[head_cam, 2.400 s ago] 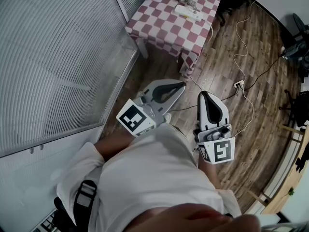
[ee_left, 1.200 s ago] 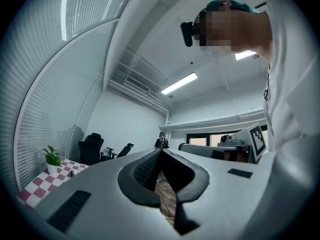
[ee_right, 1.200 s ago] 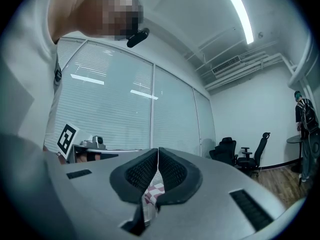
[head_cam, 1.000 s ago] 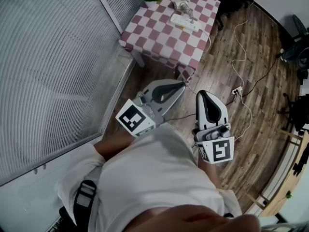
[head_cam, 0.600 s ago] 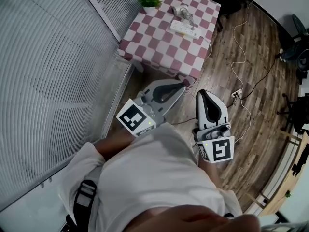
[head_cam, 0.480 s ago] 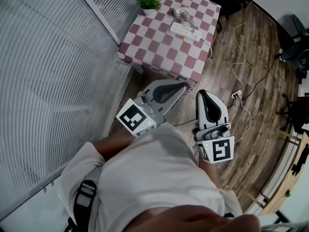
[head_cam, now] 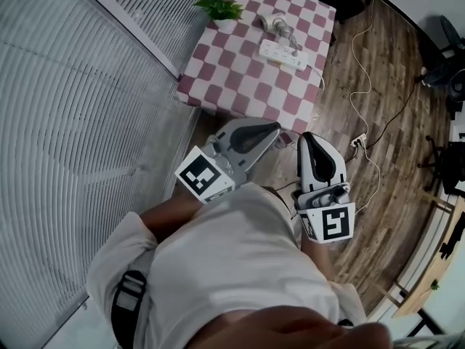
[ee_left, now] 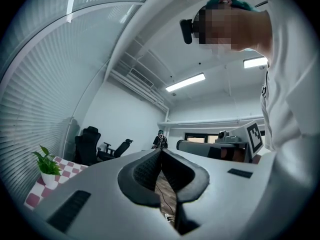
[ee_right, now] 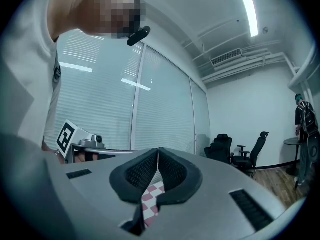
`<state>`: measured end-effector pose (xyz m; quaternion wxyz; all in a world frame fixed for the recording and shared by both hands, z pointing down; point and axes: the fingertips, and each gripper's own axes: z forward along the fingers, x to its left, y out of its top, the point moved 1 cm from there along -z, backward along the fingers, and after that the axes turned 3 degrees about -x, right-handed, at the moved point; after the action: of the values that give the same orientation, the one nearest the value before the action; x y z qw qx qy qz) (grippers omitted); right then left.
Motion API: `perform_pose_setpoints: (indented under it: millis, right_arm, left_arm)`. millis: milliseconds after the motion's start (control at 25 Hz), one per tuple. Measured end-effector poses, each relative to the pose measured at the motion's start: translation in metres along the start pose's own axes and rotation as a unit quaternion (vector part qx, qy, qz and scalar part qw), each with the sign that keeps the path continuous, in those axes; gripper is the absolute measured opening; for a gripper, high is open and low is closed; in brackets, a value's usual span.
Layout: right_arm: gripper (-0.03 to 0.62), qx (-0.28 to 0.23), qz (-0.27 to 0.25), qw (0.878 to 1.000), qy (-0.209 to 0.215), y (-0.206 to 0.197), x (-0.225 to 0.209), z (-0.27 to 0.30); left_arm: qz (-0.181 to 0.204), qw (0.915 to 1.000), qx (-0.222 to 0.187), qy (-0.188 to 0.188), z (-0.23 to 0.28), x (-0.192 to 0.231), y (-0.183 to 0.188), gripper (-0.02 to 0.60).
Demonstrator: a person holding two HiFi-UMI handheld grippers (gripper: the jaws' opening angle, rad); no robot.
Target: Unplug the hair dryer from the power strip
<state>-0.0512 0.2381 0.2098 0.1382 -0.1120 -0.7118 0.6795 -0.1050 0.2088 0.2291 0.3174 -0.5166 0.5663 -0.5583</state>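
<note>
hair dryer [head_cam: 274,22]: pale, on checked table [head_cam: 232,71] by power strip [head_cam: 283,54] | left hand-held gripper [head_cam: 275,128], right hand-held gripper [head_cam: 308,138]: jaws together, empty

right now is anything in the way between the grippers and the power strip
Nothing visible. The left gripper and right gripper, both shut and empty, are near the table's front edge; only its bare checked top lies between them and the power strip. The potted plant stands off at the far left corner.

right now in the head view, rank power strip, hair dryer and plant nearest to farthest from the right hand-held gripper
1. power strip, middle of the table
2. hair dryer, just beyond it
3. plant, far left corner
</note>
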Motion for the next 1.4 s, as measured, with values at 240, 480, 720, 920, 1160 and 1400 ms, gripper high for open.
perform_pose_setpoints:
  millis: [240,480,720,920,1160,1400]
  right_arm:
    - [0.032,0.007,0.000,1.000,-0.016,-0.003,-0.011,0.016]
    - [0.032,0.017,0.002,1.000,-0.018,-0.012,-0.017,0.022]
    - [0.032,0.011,0.005,1.000,-0.022,-0.014,-0.031,0.028]
    - [0.032,0.006,0.005,1.000,-0.025,-0.015,-0.044,0.037]
    - [0.032,0.006,0.004,1.000,-0.026,-0.022,-0.063,0.051]
    - [0.032,0.008,-0.002,1.000,-0.022,-0.028,-0.090,0.069]
  left_arm:
    - [-0.005,1.0000,0.006,-0.002,0.004,0.021,0.003,0.031]
    - [-0.008,0.9999,0.008,-0.005,0.010,0.029,-0.003,0.031]
    - [-0.004,0.9998,0.018,-0.005,0.021,0.037,-0.008,0.031]
    - [-0.002,0.9998,0.018,-0.003,0.031,0.047,-0.006,0.031]
    - [-0.002,0.9997,0.024,0.005,0.045,0.063,-0.010,0.031]
    - [-0.002,0.9995,0.031,0.012,0.071,0.083,-0.016,0.031]
